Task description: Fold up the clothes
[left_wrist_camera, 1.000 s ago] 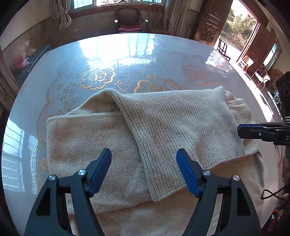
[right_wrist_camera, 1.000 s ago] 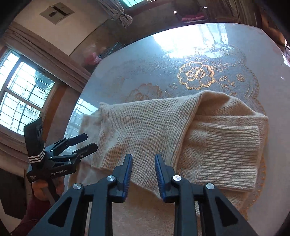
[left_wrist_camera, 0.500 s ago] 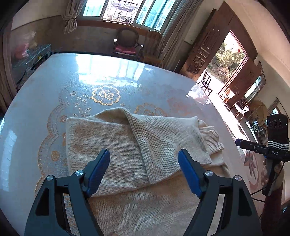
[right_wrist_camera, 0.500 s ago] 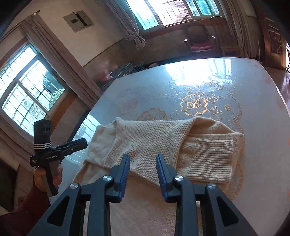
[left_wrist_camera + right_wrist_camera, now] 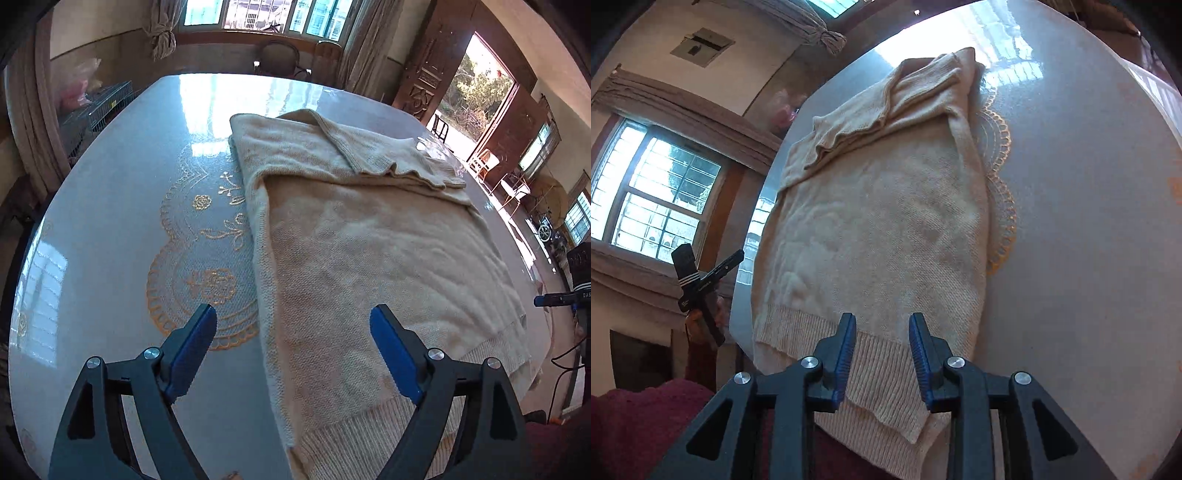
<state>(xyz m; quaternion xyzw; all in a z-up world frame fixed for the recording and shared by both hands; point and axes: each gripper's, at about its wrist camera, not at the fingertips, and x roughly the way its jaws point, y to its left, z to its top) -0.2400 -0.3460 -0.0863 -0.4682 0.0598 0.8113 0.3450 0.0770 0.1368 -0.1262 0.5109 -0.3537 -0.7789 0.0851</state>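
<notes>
A beige knitted sweater (image 5: 369, 251) lies flat on the round table, its sleeves folded across the far end; it also shows in the right wrist view (image 5: 886, 229). Its ribbed hem (image 5: 882, 373) hangs over the near table edge. My left gripper (image 5: 291, 347) is wide open and empty, hovering above the sweater's left side edge near the hem. My right gripper (image 5: 882, 350) is partly open and empty, just above the ribbed hem at its right part. The right gripper also shows far right in the left wrist view (image 5: 557, 299), and the left gripper shows at left in the right wrist view (image 5: 709, 277).
The glossy grey table (image 5: 103, 229) carries a gold lace pattern (image 5: 207, 280) left of the sweater. A dark red cloth (image 5: 646, 424) lies below the table edge near me. Chairs (image 5: 280, 62) stand by the far windows.
Both grippers have pulled back from the folded sleeves toward the hem end of the sweater. The left stays wide open; the right has opened slightly wider.
</notes>
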